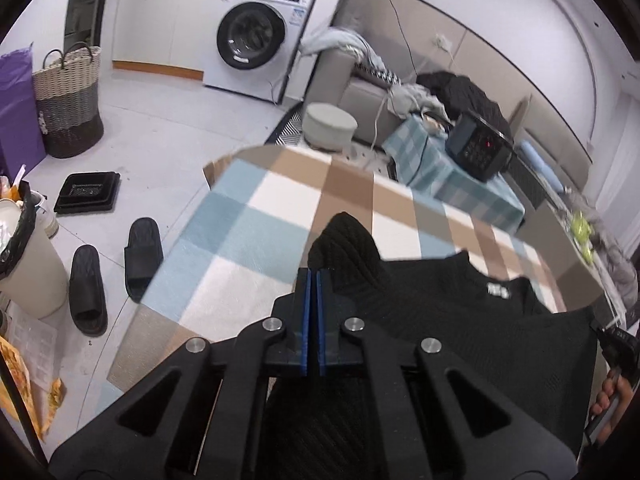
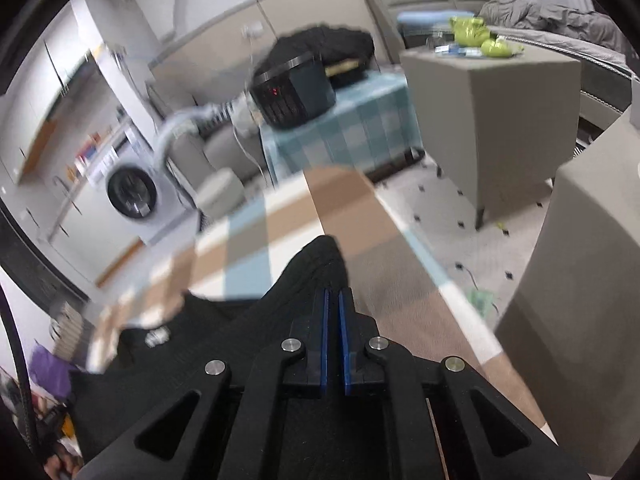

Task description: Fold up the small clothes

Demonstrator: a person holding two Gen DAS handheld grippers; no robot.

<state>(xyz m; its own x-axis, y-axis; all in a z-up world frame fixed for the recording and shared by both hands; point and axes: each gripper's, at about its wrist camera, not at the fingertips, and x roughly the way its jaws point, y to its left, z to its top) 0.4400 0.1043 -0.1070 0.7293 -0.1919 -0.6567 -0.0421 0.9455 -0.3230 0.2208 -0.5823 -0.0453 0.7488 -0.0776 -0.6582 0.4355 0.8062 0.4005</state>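
Note:
A small black knit garment (image 1: 460, 304) with a white neck label is held up above the checked tablecloth (image 1: 256, 216). My left gripper (image 1: 314, 276) is shut on one upper corner of the garment, which bunches above the blue pads. In the right wrist view my right gripper (image 2: 333, 296) is shut on the other corner of the garment (image 2: 224, 328), with a narrow gap between its pads. The cloth hangs between the two grippers. The checked tablecloth (image 2: 280, 216) lies below, blurred.
A second table with a teal checked cloth (image 1: 452, 176) holds a black appliance (image 1: 480, 148). A washing machine (image 1: 256, 36), a woven basket (image 1: 68, 96), a black tray (image 1: 88, 192), slippers (image 1: 116, 268) and a bin (image 1: 24, 248) stand on the left floor. Grey cube stools (image 2: 492, 120) stand to the right.

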